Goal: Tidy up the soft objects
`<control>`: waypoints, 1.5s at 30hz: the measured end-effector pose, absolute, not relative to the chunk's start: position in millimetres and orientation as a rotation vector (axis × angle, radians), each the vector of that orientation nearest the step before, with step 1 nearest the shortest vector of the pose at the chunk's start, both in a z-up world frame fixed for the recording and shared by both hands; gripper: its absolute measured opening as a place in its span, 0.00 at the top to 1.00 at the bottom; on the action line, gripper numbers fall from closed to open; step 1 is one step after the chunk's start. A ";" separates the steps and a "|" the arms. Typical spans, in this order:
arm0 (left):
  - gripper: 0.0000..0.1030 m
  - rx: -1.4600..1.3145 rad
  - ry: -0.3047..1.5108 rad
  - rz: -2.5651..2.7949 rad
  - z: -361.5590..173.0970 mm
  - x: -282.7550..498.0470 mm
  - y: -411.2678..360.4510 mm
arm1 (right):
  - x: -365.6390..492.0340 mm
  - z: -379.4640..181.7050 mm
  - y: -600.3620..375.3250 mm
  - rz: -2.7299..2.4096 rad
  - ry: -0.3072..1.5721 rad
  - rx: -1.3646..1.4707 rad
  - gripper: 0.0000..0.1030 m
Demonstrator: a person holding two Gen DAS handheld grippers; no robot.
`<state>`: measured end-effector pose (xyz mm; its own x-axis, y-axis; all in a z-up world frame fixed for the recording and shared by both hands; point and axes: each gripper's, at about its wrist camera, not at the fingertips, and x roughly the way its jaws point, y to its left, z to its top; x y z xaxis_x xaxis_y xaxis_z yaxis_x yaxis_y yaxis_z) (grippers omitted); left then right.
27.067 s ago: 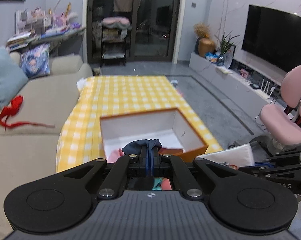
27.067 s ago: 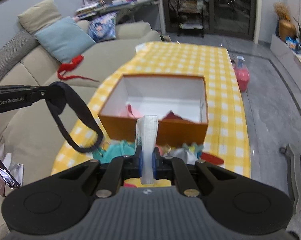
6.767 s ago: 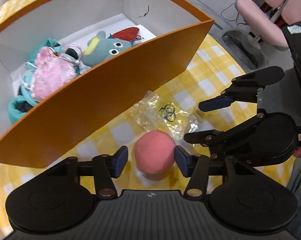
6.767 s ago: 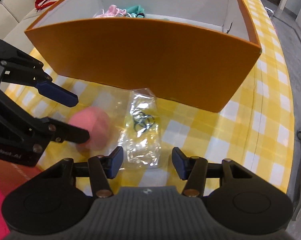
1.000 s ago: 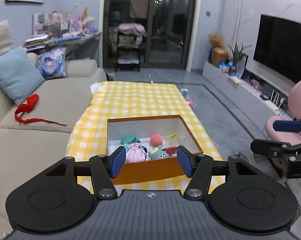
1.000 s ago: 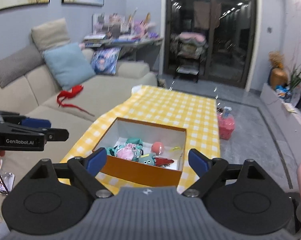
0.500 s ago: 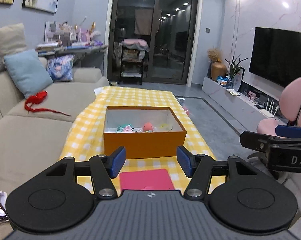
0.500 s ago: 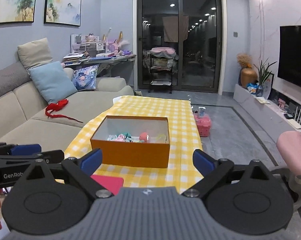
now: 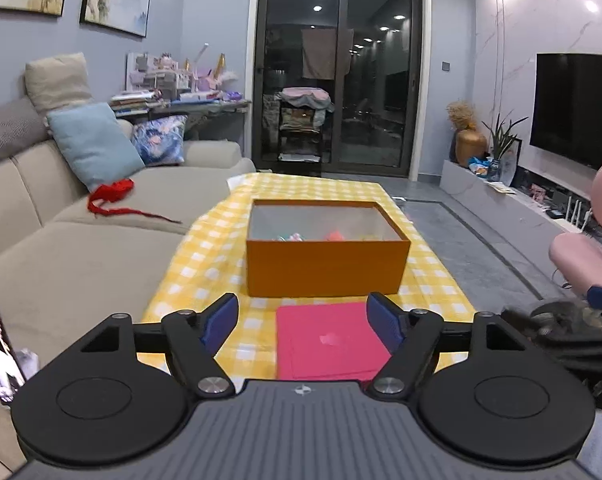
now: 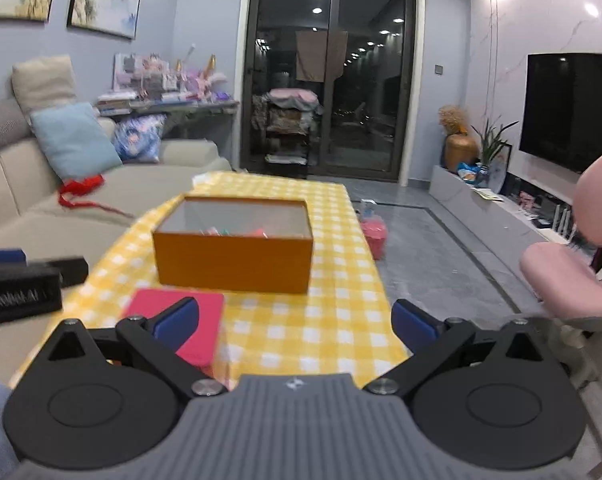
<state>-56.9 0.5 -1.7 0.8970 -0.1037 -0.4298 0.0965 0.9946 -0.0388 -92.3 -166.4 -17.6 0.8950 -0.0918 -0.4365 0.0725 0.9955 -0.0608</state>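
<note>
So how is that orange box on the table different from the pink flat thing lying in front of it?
The orange box stands tall with open top and walls, while the pink flat pad lies low against the cloth. The orange box holds small colourful soft items; the pink flat pad bears nothing that can be made out. The box sits further from the camera, the pad nearer. Both are rectangular and rest on the yellow checked tablecloth.

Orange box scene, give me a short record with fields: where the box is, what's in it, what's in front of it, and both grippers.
box: orange box, open top, on the yellow checked tablecloth
contents: small soft items, only tops visible
in front: flat pink pad on the cloth, apart from the box
left gripper: fingers open, empty
right gripper: fingers open, empty
sofa: red ribbon
</note>
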 end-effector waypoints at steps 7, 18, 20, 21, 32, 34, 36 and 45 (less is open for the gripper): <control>0.14 0.019 0.484 -0.086 -27.8 -54.3 -8.8 | -91.8 -36.6 -171.0 -0.087 0.475 -0.006 0.03; 0.14 0.052 0.587 -0.090 -50.2 -50.6 -18.0 | -82.0 -53.6 -183.9 -0.098 0.566 0.047 0.03; 0.14 0.048 0.598 -0.089 -51.8 -48.3 -17.0 | -83.0 -53.9 -182.2 -0.095 0.568 0.042 0.03; 0.14 0.046 0.602 -0.088 -52.0 -48.1 -16.9 | -83.5 -53.9 -181.2 -0.092 0.568 0.039 0.03; 0.14 0.041 0.609 -0.086 -51.2 -47.7 -14.8 | -84.9 -54.6 -177.2 -0.084 0.571 0.023 0.03; 0.14 0.039 0.610 -0.086 -50.6 -47.6 -15.9 | -85.1 -54.2 -177.2 -0.085 0.570 0.022 0.03; 0.14 0.042 0.609 -0.086 -50.8 -47.4 -15.7 | -85.0 -54.4 -177.3 -0.084 0.570 0.024 0.03; 0.14 0.045 0.604 -0.089 -49.1 -48.5 -16.5 | -85.4 -54.1 -178.4 -0.086 0.567 0.025 0.03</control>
